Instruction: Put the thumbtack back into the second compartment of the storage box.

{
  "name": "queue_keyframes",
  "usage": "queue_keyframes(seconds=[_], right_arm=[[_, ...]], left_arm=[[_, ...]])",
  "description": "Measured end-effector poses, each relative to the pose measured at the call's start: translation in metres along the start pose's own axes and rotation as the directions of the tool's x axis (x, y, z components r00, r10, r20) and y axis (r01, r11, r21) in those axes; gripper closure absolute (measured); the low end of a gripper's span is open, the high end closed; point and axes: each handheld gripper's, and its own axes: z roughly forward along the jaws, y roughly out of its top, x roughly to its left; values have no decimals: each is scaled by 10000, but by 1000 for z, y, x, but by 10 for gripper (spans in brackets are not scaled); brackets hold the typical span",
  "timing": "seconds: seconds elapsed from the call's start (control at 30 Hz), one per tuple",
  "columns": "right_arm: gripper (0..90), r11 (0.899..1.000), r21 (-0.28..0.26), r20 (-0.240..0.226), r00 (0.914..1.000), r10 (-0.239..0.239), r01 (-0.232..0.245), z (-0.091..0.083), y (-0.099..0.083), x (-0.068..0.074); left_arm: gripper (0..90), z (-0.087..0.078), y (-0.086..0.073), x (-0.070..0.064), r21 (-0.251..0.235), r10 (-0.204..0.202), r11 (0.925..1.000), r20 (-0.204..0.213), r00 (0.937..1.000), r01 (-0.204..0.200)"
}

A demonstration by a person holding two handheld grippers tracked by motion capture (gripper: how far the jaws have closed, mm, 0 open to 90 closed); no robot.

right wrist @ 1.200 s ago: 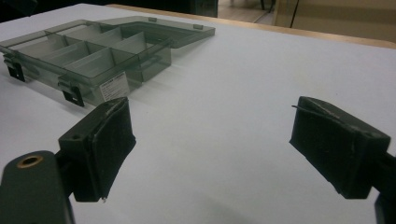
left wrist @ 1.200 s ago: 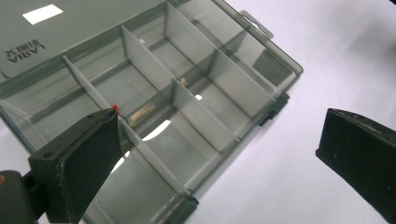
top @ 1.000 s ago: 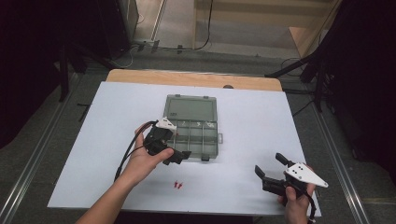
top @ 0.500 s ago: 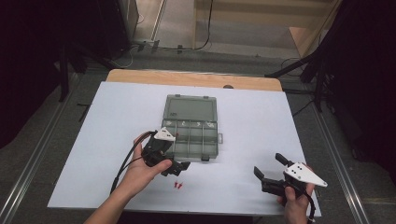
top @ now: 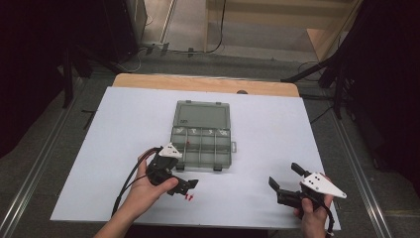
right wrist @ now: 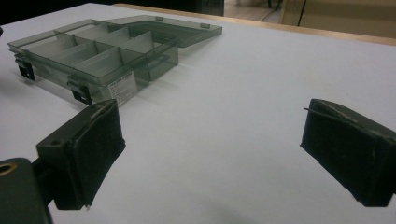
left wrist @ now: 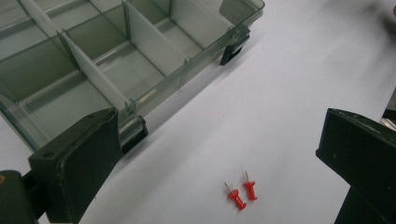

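Left tool [top: 190, 185], jaws spread wide, hovers above two red pushpins [left wrist: 243, 193]; right tool [top: 285, 184] also gapes, empty.

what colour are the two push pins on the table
Red, both push pins; the left gripper view shows them best.
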Motion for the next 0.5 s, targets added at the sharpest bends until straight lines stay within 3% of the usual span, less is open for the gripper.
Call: queue_keyframes(seconds=[0.5], right_arm=[[66, 10000, 23, 31, 10000, -35, 35, 1, 0, 0]], left_arm=[[0, 3, -17, -2, 345, -285, 9990, 89, 9996, 281]])
